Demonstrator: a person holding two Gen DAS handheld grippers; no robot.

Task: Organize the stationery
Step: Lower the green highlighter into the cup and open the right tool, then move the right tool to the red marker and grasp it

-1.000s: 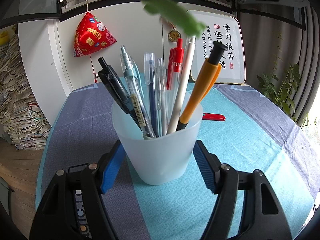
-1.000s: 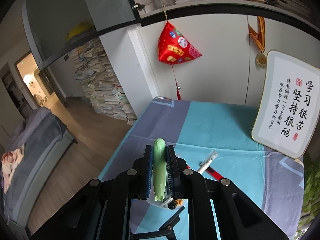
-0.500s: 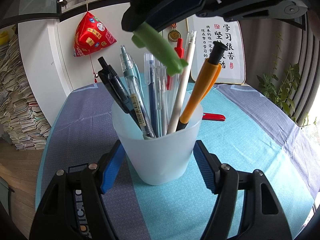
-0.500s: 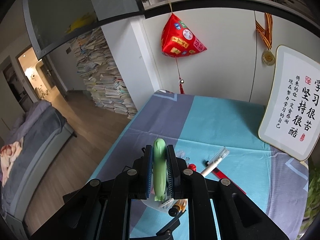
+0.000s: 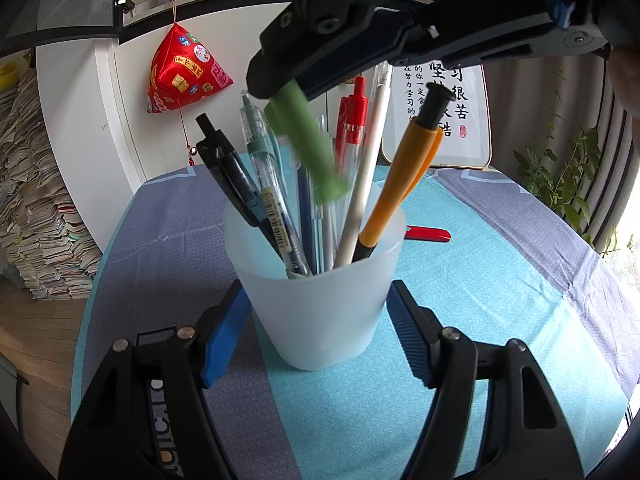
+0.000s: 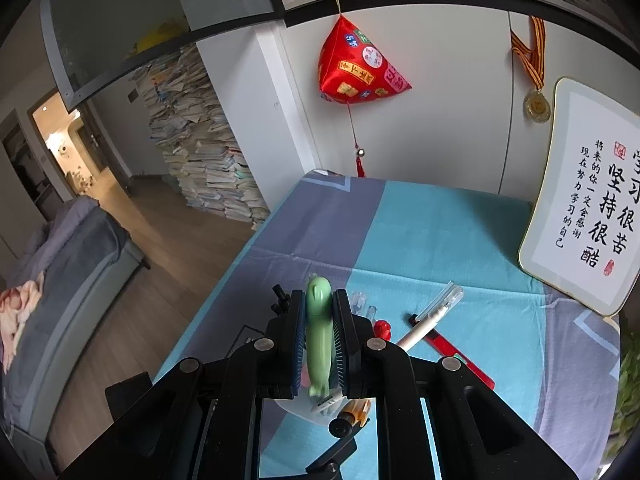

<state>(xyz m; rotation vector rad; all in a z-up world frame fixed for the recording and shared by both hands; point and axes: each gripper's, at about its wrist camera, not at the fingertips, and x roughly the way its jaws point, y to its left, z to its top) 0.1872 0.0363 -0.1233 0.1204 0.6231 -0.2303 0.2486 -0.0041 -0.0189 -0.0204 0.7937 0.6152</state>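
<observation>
The green pen hangs tilted above the frosted cup, its lower end down among the tops of the pens standing there — a black pen, a clear pen, a red pen, a white pen and an orange pen. Its upper end is pinched between the right tongs, which are clamped together on it and reach in from above. The cup stands upright on the surface, which wears a teal and grey cloth. The left tongs are spread apart either side of the cup — whether their blue pads touch its wall I cannot tell. Just behind the cup to the right, another red pen lies flat on the cloth. At the far edge a framed calligraphy board leans against the wall, with a red hanging ornament to its left and a medal between them.
</observation>
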